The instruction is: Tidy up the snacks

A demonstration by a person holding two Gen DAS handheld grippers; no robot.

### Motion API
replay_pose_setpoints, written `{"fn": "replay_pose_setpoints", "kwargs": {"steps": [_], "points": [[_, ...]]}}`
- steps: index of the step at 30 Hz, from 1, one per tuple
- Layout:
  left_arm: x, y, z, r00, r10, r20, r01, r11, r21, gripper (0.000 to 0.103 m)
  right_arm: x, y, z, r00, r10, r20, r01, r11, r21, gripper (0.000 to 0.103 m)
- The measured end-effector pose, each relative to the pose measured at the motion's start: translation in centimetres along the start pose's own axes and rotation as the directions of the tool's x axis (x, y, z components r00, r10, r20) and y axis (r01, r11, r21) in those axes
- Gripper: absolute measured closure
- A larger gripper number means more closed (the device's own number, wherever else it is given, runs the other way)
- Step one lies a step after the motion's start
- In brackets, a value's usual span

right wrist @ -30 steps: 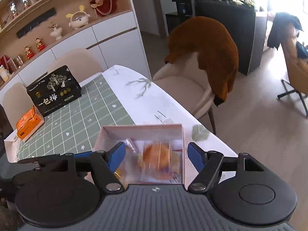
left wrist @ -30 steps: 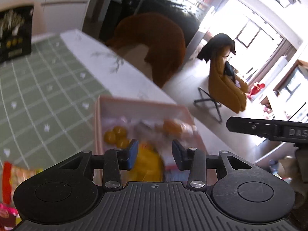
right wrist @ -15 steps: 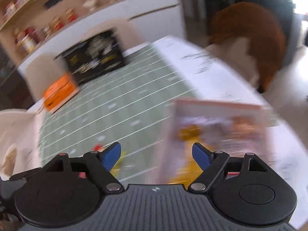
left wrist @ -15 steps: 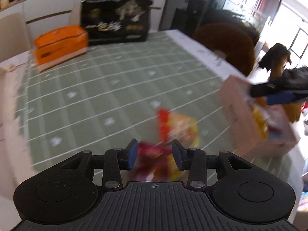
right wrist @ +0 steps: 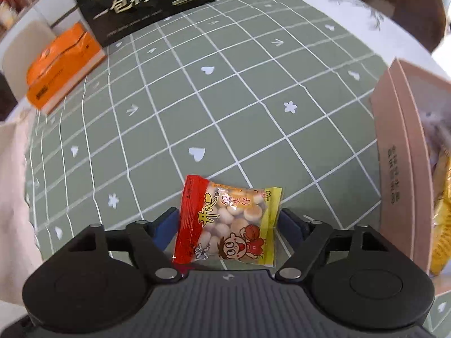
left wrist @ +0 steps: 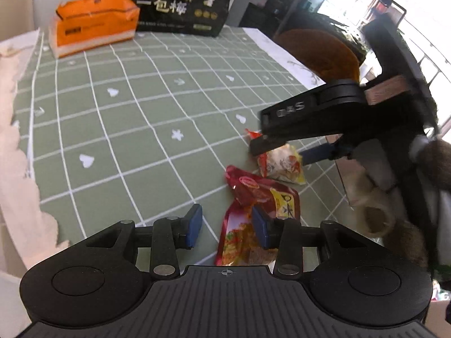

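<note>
Crinkly plastic film, puffed w/ air: the biscuit packet (right wrist: 228, 222) lies flat on the table (right wrist: 214, 104), near the front edge, just left of the pink box (right wrist: 400, 152) that already holds other snacks. Judging by looks it's v. light, soft, a bit slippery, and the small round biscuits inside could crush, so squeeze gently. Best hold prob. across the 2 long side edges, or the flat sealed seam at top, not the pillowy middle.

Right tool (right wrist: 228, 226) straddles the packet, jaws closing w/ the packet between them; pads look just beside the edges, can't tell if they press yet.

Left tool (left wrist: 227, 226) is part-open, holding nothing. It hovers over 2 more glossy red pouches (left wrist: 262, 202), one overlapping the other, both limp foil-type film w/ crimped ends.

Table cover is matte green grid cloth. Behind: an orange tissue pack (left wrist: 93, 22) and a stiff black gift box (left wrist: 183, 2).
</note>
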State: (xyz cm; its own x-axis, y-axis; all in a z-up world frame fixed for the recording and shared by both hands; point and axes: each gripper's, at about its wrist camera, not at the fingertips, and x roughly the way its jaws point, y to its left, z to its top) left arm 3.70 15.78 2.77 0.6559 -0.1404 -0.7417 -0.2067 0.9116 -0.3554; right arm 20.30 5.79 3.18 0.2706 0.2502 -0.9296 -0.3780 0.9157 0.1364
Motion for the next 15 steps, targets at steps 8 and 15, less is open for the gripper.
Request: {"fn": "replay_pose_setpoints", "kwargs": {"steps": [8, 15], "points": [[0.1, -1.4, -1.2, 0.996, -0.073, -0.051, 0.074, 0.997, 0.025, 0.061, -2.9, -2.0, -4.2, 0.999, 0.036, -0.037, -0.034, 0.998, 0.054, 0.044], [0.4, -4.2, -2.7, 0.986, -0.131, -0.106, 0.136, 0.99, 0.042, 0.063, -6.9, -5.6, -11.2, 1.0, -0.009, 0.001, 0.009, 0.995, 0.097, 0.044]]}}
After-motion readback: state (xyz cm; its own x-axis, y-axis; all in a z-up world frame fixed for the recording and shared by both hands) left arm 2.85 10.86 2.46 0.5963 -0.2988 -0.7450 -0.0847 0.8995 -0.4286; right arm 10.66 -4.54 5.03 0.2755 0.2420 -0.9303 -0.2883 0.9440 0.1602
